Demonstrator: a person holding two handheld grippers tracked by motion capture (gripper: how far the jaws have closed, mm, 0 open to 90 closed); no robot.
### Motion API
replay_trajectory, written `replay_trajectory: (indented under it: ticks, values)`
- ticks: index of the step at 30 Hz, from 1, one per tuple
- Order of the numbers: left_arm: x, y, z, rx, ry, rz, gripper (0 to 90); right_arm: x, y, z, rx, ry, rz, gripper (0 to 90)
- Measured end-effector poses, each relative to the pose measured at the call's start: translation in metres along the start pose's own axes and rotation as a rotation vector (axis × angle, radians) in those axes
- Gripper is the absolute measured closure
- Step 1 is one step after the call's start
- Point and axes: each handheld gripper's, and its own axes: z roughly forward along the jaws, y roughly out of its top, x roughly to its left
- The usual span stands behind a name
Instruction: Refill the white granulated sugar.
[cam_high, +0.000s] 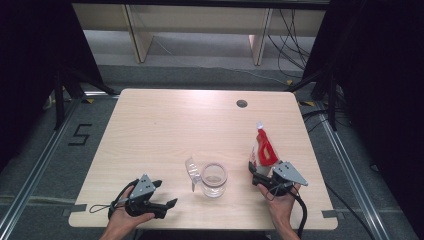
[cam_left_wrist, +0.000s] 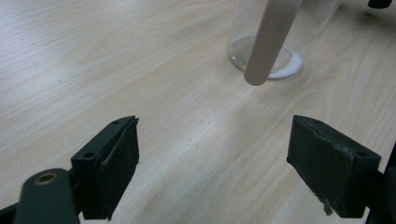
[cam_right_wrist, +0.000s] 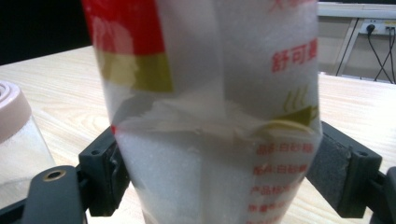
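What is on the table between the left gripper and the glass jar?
Nothing: in the high view, bare tabletop separates the left gripper from the glass jar. The left gripper view shows the same, with wood alone between its open jaws and the jar.

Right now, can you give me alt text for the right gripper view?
A red and white bag of white granules stands upright, clamped between the right tool's two black jaws. A clear jar with a pale rim sits at the left on the wooden table.
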Motion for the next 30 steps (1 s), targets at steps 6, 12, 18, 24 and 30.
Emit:
replay_trajectory:
  ticks: [6, 12, 18, 24, 30]
  values:
    - [0.0004, 0.0005, -0.0003, 0.002, -0.007, 0.008, 16.4, 0.0012, -0.0004, 0.0010, -0.011, -0.007, 0.009, 20.6]
    - [0.0000, 0.0003, -0.0002, 0.008, -0.004, 0.011, 16.4, 0.0008, -0.0003, 0.0003, -0.003, -0.011, 0.007, 21.1]
    - [-0.0013, 0.0002, 0.0007, -0.010, -0.012, 0.003, 16.4, 0.0023, -0.0007, 0.0005, -0.015, -0.009, -0.004, 21.4]
    - [-0.0018, 0.0000, 0.0012, -0.010, -0.014, -0.001, 16.4, 0.0044, -0.0023, 0.0011, -0.030, -0.021, -0.017, 21.5]
    - [-0.0018, 0.0004, -0.0003, 0.003, -0.012, 0.007, 16.4, 0.0020, -0.0056, 0.0053, -0.021, -0.009, 0.000, 21.4]
